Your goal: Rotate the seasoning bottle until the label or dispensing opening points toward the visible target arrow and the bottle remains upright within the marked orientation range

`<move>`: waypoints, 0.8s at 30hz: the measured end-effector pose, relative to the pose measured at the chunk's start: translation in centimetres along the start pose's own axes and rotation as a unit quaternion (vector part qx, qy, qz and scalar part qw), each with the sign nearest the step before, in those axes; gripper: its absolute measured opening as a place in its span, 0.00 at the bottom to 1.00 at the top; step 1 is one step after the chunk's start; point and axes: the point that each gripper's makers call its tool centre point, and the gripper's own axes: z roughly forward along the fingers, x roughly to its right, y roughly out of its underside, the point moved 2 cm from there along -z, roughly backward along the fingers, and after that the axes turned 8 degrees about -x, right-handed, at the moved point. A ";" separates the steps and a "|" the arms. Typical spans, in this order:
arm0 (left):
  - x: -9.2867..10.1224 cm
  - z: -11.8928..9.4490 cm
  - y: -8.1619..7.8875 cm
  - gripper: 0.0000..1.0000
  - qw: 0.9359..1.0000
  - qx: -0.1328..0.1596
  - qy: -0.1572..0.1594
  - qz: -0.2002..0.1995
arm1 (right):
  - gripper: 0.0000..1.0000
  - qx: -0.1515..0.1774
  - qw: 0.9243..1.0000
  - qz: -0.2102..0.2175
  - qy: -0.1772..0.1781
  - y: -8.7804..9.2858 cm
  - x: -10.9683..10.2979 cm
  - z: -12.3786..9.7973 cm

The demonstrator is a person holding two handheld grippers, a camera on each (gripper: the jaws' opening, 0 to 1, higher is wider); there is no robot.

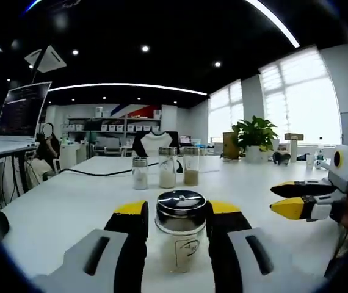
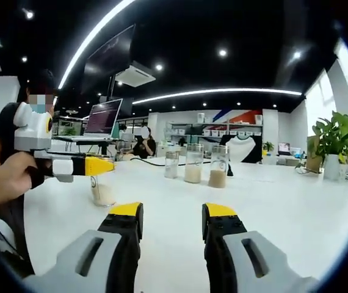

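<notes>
The seasoning bottle (image 1: 181,235) is a clear glass cylinder with a domed, shiny metal cap and a pale printed label, part-filled with light powder. It stands upright near the front of the smooth white bench (image 1: 70,201), between the yellow-tipped black jaws of the left gripper (image 1: 177,215), which press its sides and grasp it.

The right gripper (image 2: 170,217) hangs released above bare bench, jaws apart with nothing between them.

Farther back stand 3 more glass jars (image 1: 166,166) in a close row, holding whitish and tan powder, with open bench around them. A black cable (image 1: 94,173) trails behind them.

The room is an office with a dark ceiling, bright windows, a potted plant (image 1: 255,133) and a laptop (image 1: 22,110).
</notes>
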 end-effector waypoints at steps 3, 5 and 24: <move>-0.2 0.1 -0.1 0.34 1.000 -0.001 -0.010 0.012 | 0.37 0.000 1.000 0.000 0.001 0.0 0.1 -0.1; -0.4 0.3 0.0 0.33 1.000 -0.001 -0.018 0.013 | 0.37 -0.001 1.000 0.000 0.002 0.0 0.1 -0.1; -7.9 -1.9 -0.1 0.33 0.992 0.007 -0.125 0.004 | 0.38 0.005 1.000 0.006 0.007 -0.3 0.7 -0.4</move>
